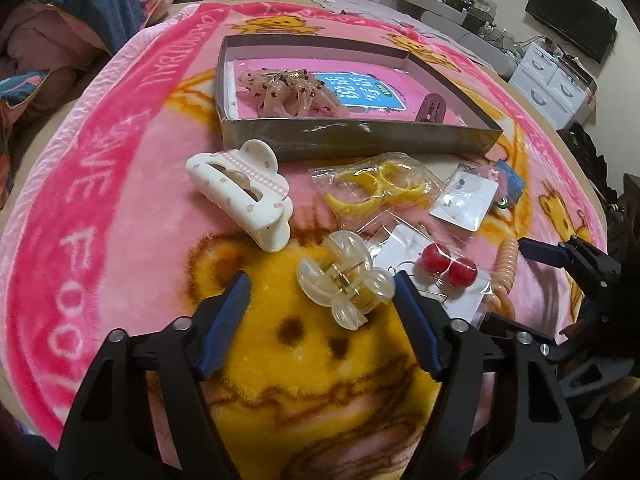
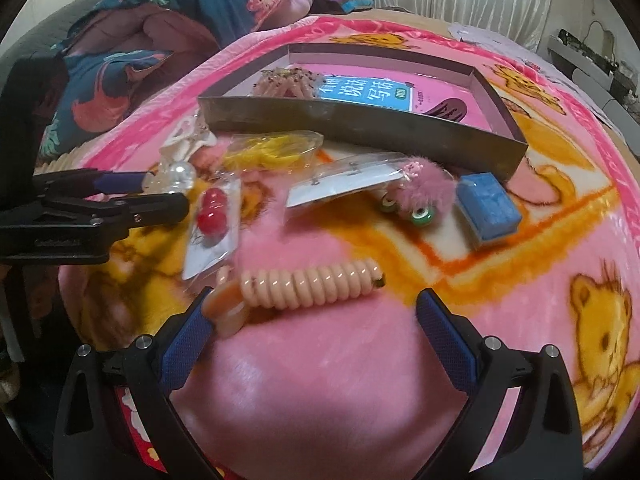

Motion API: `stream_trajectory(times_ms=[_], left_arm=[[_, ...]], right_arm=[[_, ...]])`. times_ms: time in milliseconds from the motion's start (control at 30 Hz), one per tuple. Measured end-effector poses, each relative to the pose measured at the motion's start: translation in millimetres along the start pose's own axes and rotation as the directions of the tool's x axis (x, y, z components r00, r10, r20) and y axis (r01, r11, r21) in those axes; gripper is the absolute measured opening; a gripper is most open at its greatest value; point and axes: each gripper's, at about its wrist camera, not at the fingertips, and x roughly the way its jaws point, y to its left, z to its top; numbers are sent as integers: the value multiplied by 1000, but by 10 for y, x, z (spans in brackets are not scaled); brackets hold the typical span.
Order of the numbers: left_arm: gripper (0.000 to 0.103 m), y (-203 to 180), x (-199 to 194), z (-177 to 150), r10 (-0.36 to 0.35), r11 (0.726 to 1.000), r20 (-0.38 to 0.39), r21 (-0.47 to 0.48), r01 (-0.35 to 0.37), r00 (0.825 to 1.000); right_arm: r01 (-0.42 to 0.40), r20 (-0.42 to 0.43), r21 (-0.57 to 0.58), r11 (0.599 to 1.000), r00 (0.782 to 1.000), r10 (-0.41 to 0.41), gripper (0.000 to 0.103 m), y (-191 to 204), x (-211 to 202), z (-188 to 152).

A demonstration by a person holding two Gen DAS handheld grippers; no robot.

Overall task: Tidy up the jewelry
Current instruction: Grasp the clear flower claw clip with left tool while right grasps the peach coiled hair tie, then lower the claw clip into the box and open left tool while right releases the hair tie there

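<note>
The left claw (image 1: 322, 292) is spread wide, its blue pads flanking a translucent hair clip (image 1: 346, 278) without touching it. The right claw (image 2: 314, 306) also gapes open, with a peach coil hair tie (image 2: 308, 282) lying just beyond its tips. Both rest on a pink bear blanket (image 1: 120, 216) lettered "FOO". Farther off, a shallow box (image 1: 360, 140) holds a glittery scrunchie (image 1: 284, 90) and a blue label with Chinese characters (image 1: 362, 94).

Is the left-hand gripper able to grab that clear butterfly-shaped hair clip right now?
Probably yes. The left gripper is open, and the clear hair clip lies on the blanket between its fingertips with nothing over it. The bagged red earrings sit close beside the right finger, though.
</note>
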Motion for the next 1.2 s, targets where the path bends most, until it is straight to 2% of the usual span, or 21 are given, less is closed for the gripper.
stream_trajectory(times_ms=[67, 133, 200, 267, 300, 367, 533, 767, 1200], left_arm=[[62, -2, 3, -1, 0, 1000, -1, 2, 0, 1000], [61, -9, 7, 14, 0, 1000, 2, 9, 0, 1000], [58, -25, 4, 33, -4, 1000, 10, 13, 4, 1000], [51, -48, 1, 51, -11, 1000, 16, 17, 11, 1000], [41, -56, -4, 58, -22, 1000, 20, 16, 21, 1000], [41, -87, 12, 72, -28, 999, 17, 24, 27, 999], [41, -136, 2, 56, -30, 999, 19, 35, 29, 999], [41, -262, -128, 71, -63, 997, 47, 49, 61, 997], [41, -472, -261, 417, -97, 994, 105, 68, 90, 990]], right_arm=[[-7, 12, 25, 1000, 1000, 7, 97, -55, 1, 12], [-8, 16, 37, 999, 1000, 7, 90, -83, -1, 13], [1, 25, 35, 999, 1000, -2, 77, -89, -15, 13], [1, 35, 39, 999, 999, -3, 69, -109, -36, 16], [-4, 39, 45, 999, 999, 2, 68, -130, -45, 15], [-16, 46, 64, 998, 999, 13, 67, -173, -66, 1], [19, 79, 96, 995, 997, -27, 67, -284, -183, -37], [28, 134, 188, 982, 989, -54, 67, -571, -440, -112], [58, 211, 269, 961, 970, -117, 67, -885, -797, -77]])
